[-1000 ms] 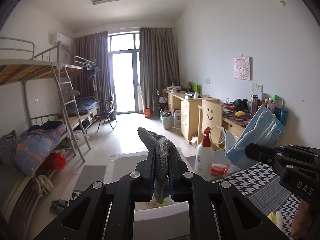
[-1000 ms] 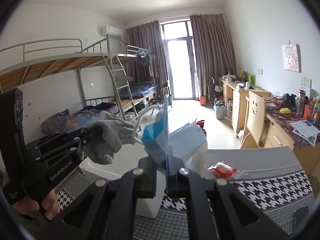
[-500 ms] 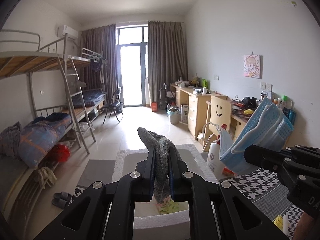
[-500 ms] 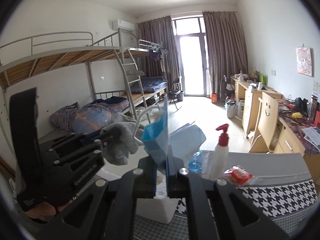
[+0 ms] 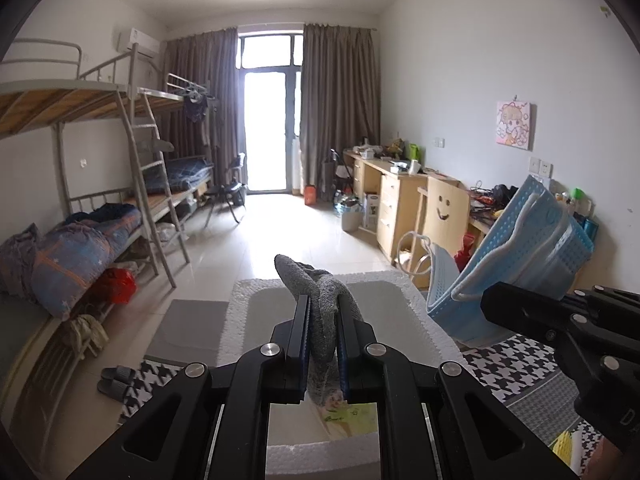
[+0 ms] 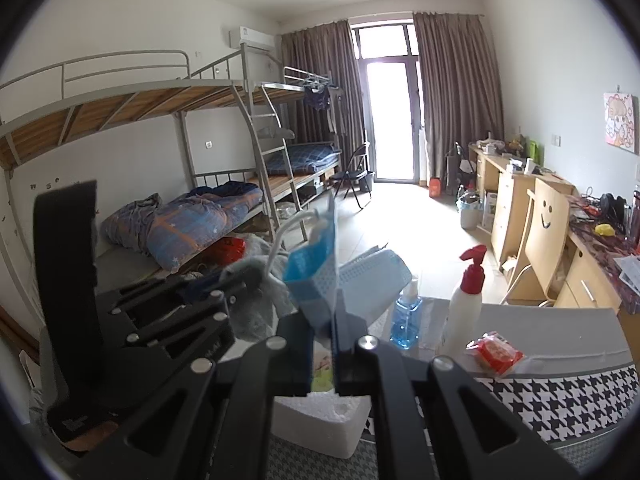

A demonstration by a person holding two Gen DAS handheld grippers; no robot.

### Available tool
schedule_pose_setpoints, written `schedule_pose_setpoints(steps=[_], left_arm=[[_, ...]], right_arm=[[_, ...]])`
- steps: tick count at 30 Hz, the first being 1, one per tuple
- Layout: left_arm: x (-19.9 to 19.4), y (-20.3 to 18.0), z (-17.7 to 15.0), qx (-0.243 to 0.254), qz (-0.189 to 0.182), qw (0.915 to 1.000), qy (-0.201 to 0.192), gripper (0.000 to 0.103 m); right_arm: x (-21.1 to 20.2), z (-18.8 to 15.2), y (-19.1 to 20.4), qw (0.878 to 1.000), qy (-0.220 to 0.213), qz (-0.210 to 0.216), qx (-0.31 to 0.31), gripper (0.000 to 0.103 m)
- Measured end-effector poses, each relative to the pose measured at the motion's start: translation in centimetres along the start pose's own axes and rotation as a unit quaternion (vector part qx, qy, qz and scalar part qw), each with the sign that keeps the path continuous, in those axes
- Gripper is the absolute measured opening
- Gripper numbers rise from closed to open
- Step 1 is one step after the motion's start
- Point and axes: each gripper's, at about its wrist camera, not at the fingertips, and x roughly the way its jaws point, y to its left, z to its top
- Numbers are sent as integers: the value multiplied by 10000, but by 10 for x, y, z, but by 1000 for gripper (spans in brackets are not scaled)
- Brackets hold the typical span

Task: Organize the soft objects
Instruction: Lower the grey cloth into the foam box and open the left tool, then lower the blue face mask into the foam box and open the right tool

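A: What's carrying it all?
B: A table (image 6: 560,396) with a grey and houndstooth cover.
A: And on it?
B: A white foam box (image 5: 424,312) at the left, then a blue bottle (image 6: 406,326), a red-capped pump bottle (image 6: 464,308) and a red packet (image 6: 498,356).

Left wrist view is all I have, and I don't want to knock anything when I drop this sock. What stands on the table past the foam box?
Observer: A white pump bottle with a red top stands upright to the right of the foam box.
Operator: Anything beside it?
Observer: A small blue bottle stands just left of it.
Operator: My left gripper has the grey sock. How is the right one's grip?
Observer: In its own view the right gripper has its jaws shut on a fold of the blue mask.
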Motion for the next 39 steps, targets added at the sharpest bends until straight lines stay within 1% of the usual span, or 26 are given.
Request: schedule_pose_setpoints(steps=[1,2,3,4,5,6,9,11,15,17,18,22,25,31,34,39], left_arm=[[2,2,-1,-26,-60,10000,68,15],[3,5,-2,-64,-45,9999,108,21],[3,6,-4,-67,67,9999,123,29],[2,7,-4,-48,151,9998,102,54],[0,8,-5,-43,229,9997,46,74],[-4,10,-6,-68,291,9995,-50,79],[-10,14,-5,-175,322,9993,-108,82],[-13,18,-6,-226,342,9991,-103,87],[-18,25,-6,-335,439,9984,-125,89],[-21,29,-7,-371,472,9981,-137,94],[-21,31,-7,-373,491,9980,-141,95],[-26,40,-9,-471,650,9966,-166,97],[-28,48,-10,-590,776,9951,-166,101],[-33,54,-14,-622,923,9936,-205,102],[-37,57,-17,-668,884,9936,-204,102],[-47,55,-22,-587,821,9946,-255,102]], right_arm=[[1,0,0,10000,16,-7,-10,9],[2,1,2,10000,24,-24,-15,9],[2,1,2,10000,24,-38,-17,9],[2,1,2,10000,15,-57,-1,9],[3,2,1,10000,16,-62,15,9],[3,2,0,10000,31,-59,24,9],[8,1,1,10000,80,-51,0,9],[10,1,3,9999,103,-42,-5,9],[13,1,6,9999,131,8,-47,9],[14,1,8,9999,133,44,-76,9],[15,2,9,9998,144,48,-86,9],[21,2,14,9996,215,152,-129,9],[25,1,17,9994,241,177,-173,9],[33,2,22,9989,342,215,-240,9],[37,3,22,9988,385,208,-230,9],[45,3,22,9980,541,292,-155,9]])
